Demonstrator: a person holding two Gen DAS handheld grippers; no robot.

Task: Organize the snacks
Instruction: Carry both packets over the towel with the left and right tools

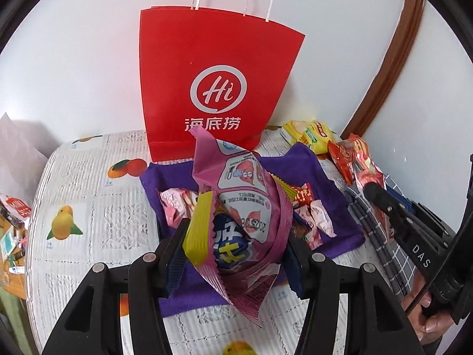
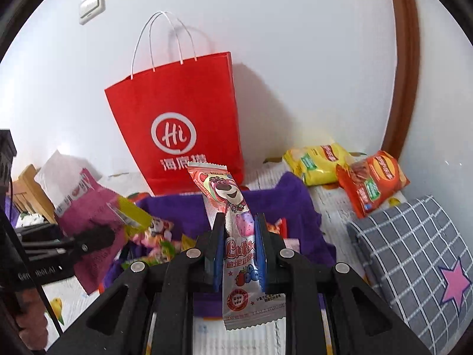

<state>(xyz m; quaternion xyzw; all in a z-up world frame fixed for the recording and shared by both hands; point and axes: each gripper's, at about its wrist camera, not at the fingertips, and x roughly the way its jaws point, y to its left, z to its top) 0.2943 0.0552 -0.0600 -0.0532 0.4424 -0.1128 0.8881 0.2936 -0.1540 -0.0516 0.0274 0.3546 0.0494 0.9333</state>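
My left gripper (image 1: 236, 224) is shut on a large pink snack bag (image 1: 251, 207) together with a yellow-edged packet (image 1: 196, 230), held above the purple cloth (image 1: 325, 177) that has several small snacks (image 1: 316, 222) on it. My right gripper (image 2: 238, 236) is shut on a long Lotso bear snack stick (image 2: 233, 227), held upright above the same purple cloth (image 2: 283, 204). A red paper bag (image 1: 218, 82) stands upright against the wall behind the cloth; it also shows in the right wrist view (image 2: 177, 124). The left gripper with the pink bag (image 2: 88, 213) shows at the left of the right wrist view.
Yellow chip bags (image 2: 316, 162) and a red-orange chip bag (image 2: 372, 183) lie at the back right by a brown door frame (image 2: 405, 59). A grey checked cushion (image 2: 414, 260) sits at the right. The table has a fruit-print cover (image 1: 88, 207). Clutter lies off the table's left edge (image 1: 11, 230).
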